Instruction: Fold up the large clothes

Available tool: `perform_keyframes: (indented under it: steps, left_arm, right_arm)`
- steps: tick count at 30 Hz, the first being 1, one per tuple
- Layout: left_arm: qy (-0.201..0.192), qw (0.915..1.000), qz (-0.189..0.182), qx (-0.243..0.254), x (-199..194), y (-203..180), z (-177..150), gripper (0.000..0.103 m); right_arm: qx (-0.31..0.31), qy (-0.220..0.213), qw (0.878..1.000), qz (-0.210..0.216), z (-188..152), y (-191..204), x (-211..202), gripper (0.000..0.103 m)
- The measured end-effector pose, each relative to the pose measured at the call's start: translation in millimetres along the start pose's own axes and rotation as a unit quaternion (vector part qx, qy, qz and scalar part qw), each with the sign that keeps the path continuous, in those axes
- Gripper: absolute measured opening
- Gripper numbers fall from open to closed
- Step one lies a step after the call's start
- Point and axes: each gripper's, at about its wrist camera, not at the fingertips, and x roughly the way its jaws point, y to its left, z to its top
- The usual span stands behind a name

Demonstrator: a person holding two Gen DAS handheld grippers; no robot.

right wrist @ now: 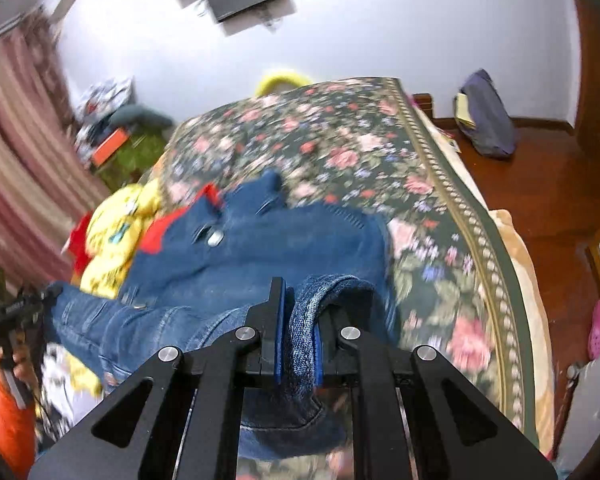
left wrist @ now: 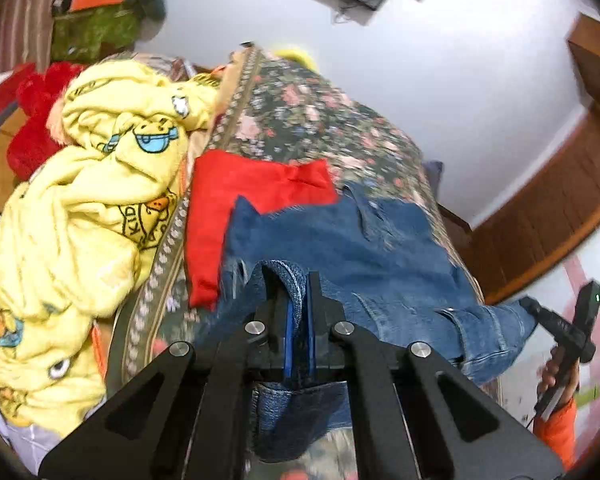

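Note:
A pair of blue jeans (left wrist: 348,236) lies across the floral bedspread (left wrist: 320,120), partly over a folded red garment (left wrist: 240,200). My left gripper (left wrist: 298,300) is shut on a folded edge of the jeans, with denim hanging below the jaws. My right gripper (right wrist: 298,312) is shut on another folded edge of the jeans (right wrist: 260,252). The right gripper also shows in the left wrist view (left wrist: 540,312), gripping the jeans at the bed's right edge. The left gripper shows at the far left of the right wrist view (right wrist: 40,300).
A crumpled yellow cartoon-print garment (left wrist: 92,200) and a red fluffy item (left wrist: 36,120) lie left of the jeans. The bedspread (right wrist: 380,152) stretches far ahead. A wooden floor (right wrist: 540,192) with a dark bag (right wrist: 488,116) lies right of the bed. Striped curtains (right wrist: 16,160) hang at left.

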Motion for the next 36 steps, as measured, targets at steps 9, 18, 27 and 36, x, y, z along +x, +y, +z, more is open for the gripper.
perform_keyframes:
  steps: [9, 18, 27, 36]
  left_arm:
    - [0.075, 0.9937, 0.083, 0.000, 111.0, 30.3, -18.4, 0.007]
    - [0.077, 0.9824, 0.127, 0.112, 97.6, 4.8, -30.7, 0.010]
    - [0.051, 0.9860, 0.112, 0.113, 50.0, 4.4, -37.2, 0.046]
    - [0.094, 0.9925, 0.064, 0.046, 54.9, 24.4, -63.0, 0.044]
  right_arm:
    - [0.028, 0.082, 0.995, -0.041, -8.5, -38.7, 94.6, 0.009]
    - [-0.038, 0.094, 0.992, -0.073, -16.9, -25.8, 81.1, 0.020]
    - [-0.132, 0.041, 0.983, -0.123, -36.1, 9.7, 29.6, 0.060]
    - [-0.067, 0.082, 0.992, -0.068, -66.9, -0.9, 41.7, 0.060]
